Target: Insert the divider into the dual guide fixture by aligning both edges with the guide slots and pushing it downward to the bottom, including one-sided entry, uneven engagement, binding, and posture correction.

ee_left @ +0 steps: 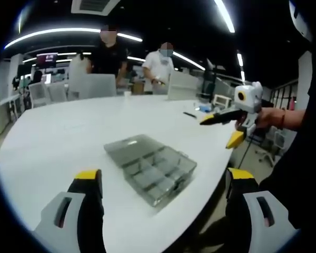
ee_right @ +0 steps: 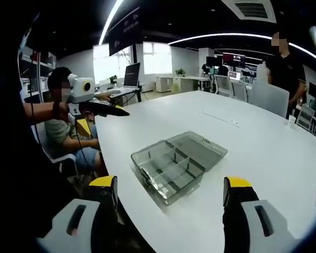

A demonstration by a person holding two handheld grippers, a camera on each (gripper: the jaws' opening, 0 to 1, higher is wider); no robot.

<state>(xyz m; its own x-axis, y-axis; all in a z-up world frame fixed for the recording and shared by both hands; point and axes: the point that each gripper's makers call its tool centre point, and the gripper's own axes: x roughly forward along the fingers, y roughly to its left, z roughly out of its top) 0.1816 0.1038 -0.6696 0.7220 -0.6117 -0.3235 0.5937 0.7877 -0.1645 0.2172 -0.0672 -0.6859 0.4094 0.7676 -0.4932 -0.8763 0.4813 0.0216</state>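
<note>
Both grippers hang above the table with jaws spread wide and nothing between them: our left gripper (ee_left: 163, 184) in the left gripper view, our right gripper (ee_right: 169, 191) in the right gripper view. Neither touches the work.

Fixture: a clear compartment box (ee_left: 150, 167), lid (ee_left: 128, 146) laid flat open beside the tray half. It sits near the table's curved edge, just ahead of both jaw pairs. Inside we see cross partitions already standing in the tray (ee_right: 168, 171); which of them is the divider to be seated, we cannot tell. No loose divider is visible on the table or in either gripper.

Progress, as we judge it: nothing of the insertion is under way. No divider picked, no edge aligned to a slot, no push. All of it is left, starting with finding and gripping the divider.

View differences. Left gripper view catches the right gripper (ee_left: 225, 128) from the side, held in a hand (ee_left: 269, 118), raised well off the white table (ee_left: 52, 142); two people (ee_left: 158, 68) stand at the far side. Right gripper view catches the left gripper (ee_right: 97, 108) likewise, jaws parted, and a seated person (ee_right: 60, 134) beyond the table edge, plus monitors (ee_right: 131, 75) at the back. This view looks more squarely into the tray compartments; the lid (ee_right: 196, 143) lies on its far side.
</note>
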